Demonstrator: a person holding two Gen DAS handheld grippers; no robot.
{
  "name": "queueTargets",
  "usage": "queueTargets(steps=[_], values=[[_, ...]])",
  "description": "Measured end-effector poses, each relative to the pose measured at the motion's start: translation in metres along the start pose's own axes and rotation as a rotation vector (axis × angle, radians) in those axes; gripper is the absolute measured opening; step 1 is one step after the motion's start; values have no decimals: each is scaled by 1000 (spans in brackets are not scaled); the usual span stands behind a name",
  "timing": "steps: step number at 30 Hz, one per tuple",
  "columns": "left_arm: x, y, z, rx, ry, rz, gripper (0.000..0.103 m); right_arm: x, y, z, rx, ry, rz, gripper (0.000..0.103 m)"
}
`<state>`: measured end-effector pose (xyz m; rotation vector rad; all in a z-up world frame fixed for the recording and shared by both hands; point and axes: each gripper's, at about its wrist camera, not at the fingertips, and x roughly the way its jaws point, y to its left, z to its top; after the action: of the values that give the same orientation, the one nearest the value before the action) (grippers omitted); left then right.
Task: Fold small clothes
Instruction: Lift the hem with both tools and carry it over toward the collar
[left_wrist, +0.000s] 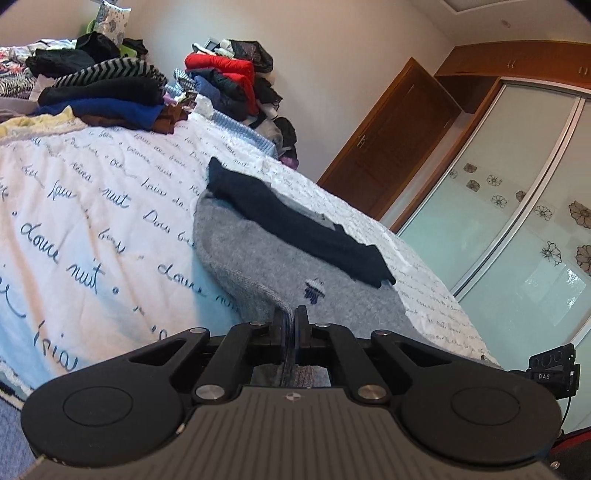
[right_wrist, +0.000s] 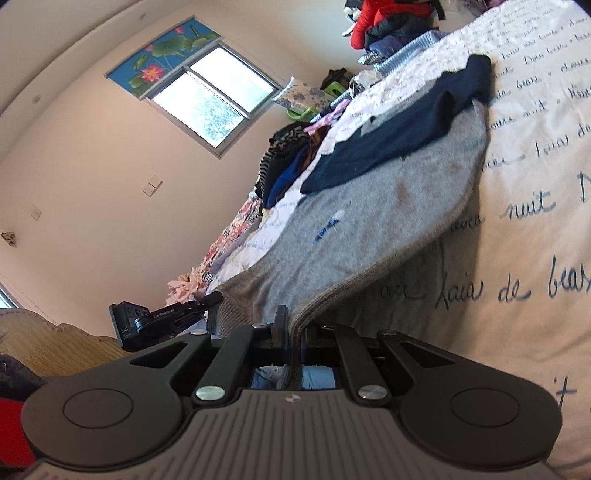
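Note:
A small grey knit sweater with a dark navy sleeve folded across it lies on the white bedspread. My left gripper is shut on the sweater's near hem and lifts it slightly. In the right wrist view the same grey sweater with its navy sleeve stretches away from my right gripper, which is shut on another part of the hem. The left gripper shows at the left of that view, holding the hem's other end.
The white bedspread with blue script covers the bed. Piles of folded and loose clothes and a red jacket sit at the far side. A wooden door and a glass wardrobe stand beyond the bed.

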<state>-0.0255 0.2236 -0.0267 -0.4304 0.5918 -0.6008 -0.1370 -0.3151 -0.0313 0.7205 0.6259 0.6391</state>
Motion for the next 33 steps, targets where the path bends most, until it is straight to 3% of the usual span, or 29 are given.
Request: queueTargets(steps=[9, 18, 23, 33], values=[[9, -25, 33, 34, -86, 28, 5, 2, 15, 31, -88, -76, -26, 6], [21, -40, 72, 4, -210, 38, 5, 8, 27, 66, -174, -179, -86, 6], [35, -50, 92, 14, -227, 65, 5, 9, 21, 81, -173, -227, -125, 6], [96, -60, 114, 42, -190, 261, 5, 29, 4, 108, -186, -255, -226, 6]])
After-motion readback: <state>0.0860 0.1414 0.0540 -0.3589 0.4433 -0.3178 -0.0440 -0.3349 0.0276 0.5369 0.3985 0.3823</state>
